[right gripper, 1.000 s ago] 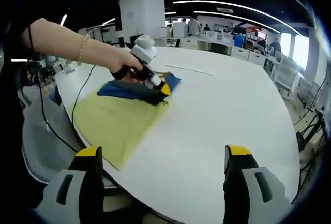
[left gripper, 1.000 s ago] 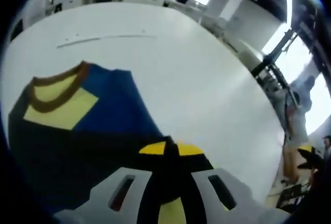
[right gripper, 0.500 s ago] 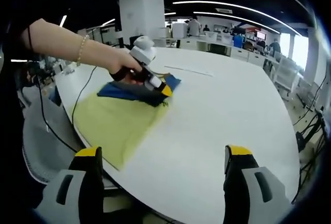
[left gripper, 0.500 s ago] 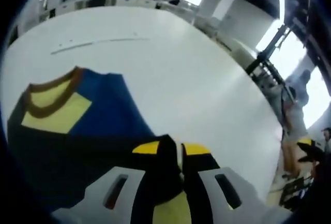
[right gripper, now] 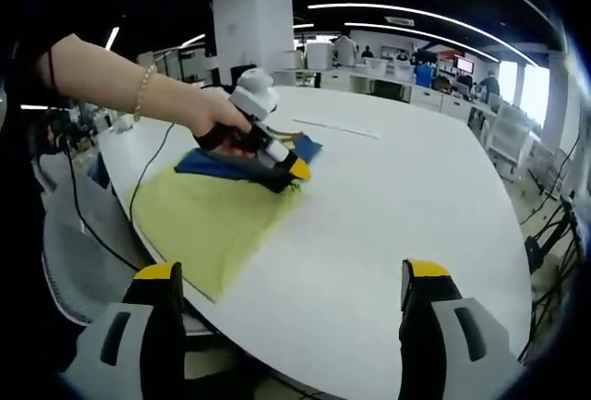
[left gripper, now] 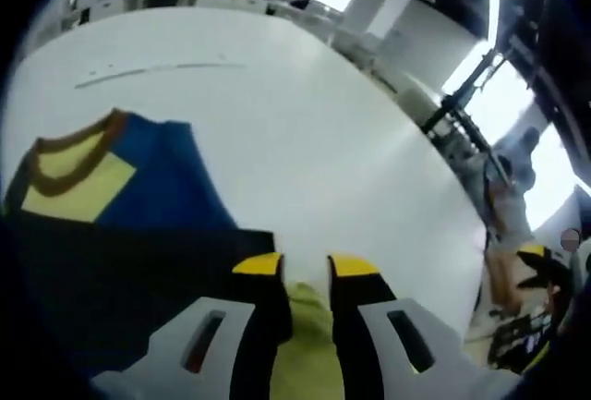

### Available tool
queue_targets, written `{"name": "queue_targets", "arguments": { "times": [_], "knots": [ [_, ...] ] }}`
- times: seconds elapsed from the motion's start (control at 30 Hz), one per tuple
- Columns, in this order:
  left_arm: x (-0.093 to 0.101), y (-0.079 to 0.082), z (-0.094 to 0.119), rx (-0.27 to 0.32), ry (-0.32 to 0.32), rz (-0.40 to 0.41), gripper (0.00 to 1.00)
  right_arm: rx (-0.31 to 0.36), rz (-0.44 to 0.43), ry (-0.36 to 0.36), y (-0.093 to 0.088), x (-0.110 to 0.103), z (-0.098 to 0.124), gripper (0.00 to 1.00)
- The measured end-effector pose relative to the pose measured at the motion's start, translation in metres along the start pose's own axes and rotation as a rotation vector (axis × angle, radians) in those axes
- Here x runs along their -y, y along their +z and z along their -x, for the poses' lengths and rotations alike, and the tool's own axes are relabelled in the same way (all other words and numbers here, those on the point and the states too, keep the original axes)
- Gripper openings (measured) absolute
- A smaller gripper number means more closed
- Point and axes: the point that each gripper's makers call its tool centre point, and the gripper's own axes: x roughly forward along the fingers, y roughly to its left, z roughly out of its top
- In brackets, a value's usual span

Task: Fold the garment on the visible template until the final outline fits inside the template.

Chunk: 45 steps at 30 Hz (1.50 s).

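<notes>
Blue knit garment with a brown-trimmed neckline (left gripper: 138, 197) lies bunched on the yellow-green cloth template (right gripper: 208, 220) near the white table's (right gripper: 388, 215) edge. To fold well, carry the edge flat, square to the template. The left gripper (left gripper: 303, 275) rests at the garment's edge, jaws narrowly parted, gripping nothing visible. The right gripper (right gripper: 291, 294) hangs wide, well apart.

Blue garment (left gripper: 157, 187) with a brown-trimmed collar (left gripper: 78, 146); yellow-green template (right gripper: 208, 220) on a white table (right gripper: 388, 197); the left gripper (left gripper: 305, 271) has yellow-tipped black jaws.
</notes>
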Motion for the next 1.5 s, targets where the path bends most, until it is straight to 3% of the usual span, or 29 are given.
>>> {"name": "queue_targets", "arguments": {
  "times": [0.17,0.5,0.7,1.03,1.27,1.5],
  "knots": [
    [0.004,0.001,0.005,0.011,-0.015,-0.06,0.28,-0.002,0.0,-0.005,-0.002,-0.002,0.003,0.99],
    [-0.011,0.009,0.025,0.041,-0.004,-0.088,0.36,0.005,0.025,0.018,0.005,-0.012,0.0,1.0],
    [-0.011,0.003,0.059,0.065,0.021,-0.136,0.48,0.022,0.039,0.03,0.013,-0.015,-0.003,1.0],
    [-0.037,0.0,0.108,0.101,0.046,-0.185,0.75,0.032,0.075,0.068,0.024,-0.029,-0.012,1.0],
    [-0.05,0.002,0.169,0.195,0.101,-0.223,0.85,0.017,0.128,0.098,0.027,-0.029,-0.022,1.0],
    [-0.058,-0.013,0.216,0.215,0.115,-0.232,0.96,0.025,0.133,0.103,0.033,-0.028,-0.027,1.0]
  ]
}}
